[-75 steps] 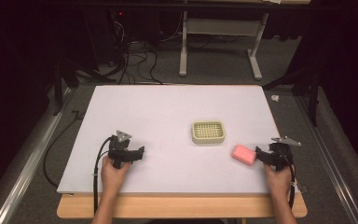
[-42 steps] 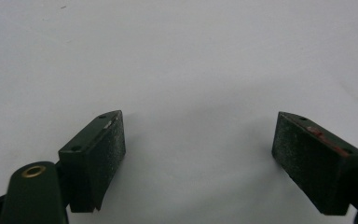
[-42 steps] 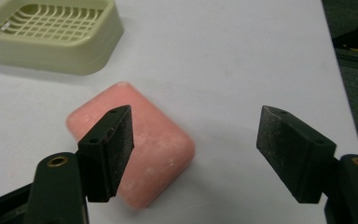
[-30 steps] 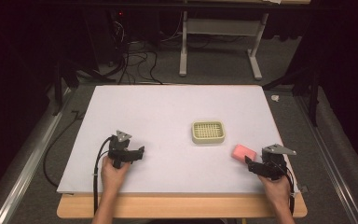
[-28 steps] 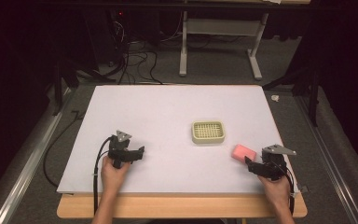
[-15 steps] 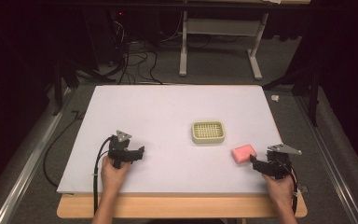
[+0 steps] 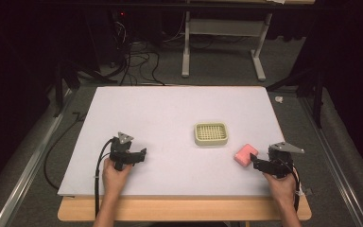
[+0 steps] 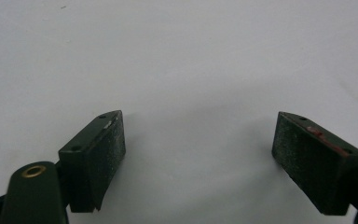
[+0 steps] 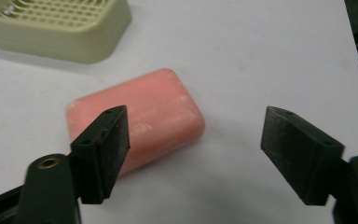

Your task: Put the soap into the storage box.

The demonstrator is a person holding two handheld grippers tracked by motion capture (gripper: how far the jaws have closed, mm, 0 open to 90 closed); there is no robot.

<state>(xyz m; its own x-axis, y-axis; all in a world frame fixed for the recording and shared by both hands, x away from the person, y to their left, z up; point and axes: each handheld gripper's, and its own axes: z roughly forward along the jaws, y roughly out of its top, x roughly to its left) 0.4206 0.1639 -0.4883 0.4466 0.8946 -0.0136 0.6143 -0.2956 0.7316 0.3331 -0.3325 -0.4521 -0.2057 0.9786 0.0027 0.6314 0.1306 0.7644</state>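
Observation:
A pink soap bar [image 7: 246, 154] lies flat on the white table [image 7: 170, 113], just right of a pale green slatted soap dish [image 7: 211, 134]. My right gripper [image 7: 254, 163] points left at the soap from close by. Its jaws have just been opening and stand open. In the right gripper view the soap [image 9: 140, 116] lies just past the gripper [image 9: 196, 126], partly behind one jaw, with nothing pressed between the pads; the dish [image 9: 60, 28] sits beyond. My left gripper [image 7: 143, 154] rests at the near left, and in its own view the gripper [image 8: 198, 126] is open over bare table.
The table's wooden front edge [image 7: 184, 208] runs just under both hands. Cables [image 7: 137, 61] and a grey desk frame [image 7: 222, 38] stand on the floor beyond the far edge. A metal rail [image 7: 23, 165] runs along the left side.
My right gripper has drawn back slightly toward the near edge and turned toward the soap, then crept a little. The soap, dish and left hand have stayed put.

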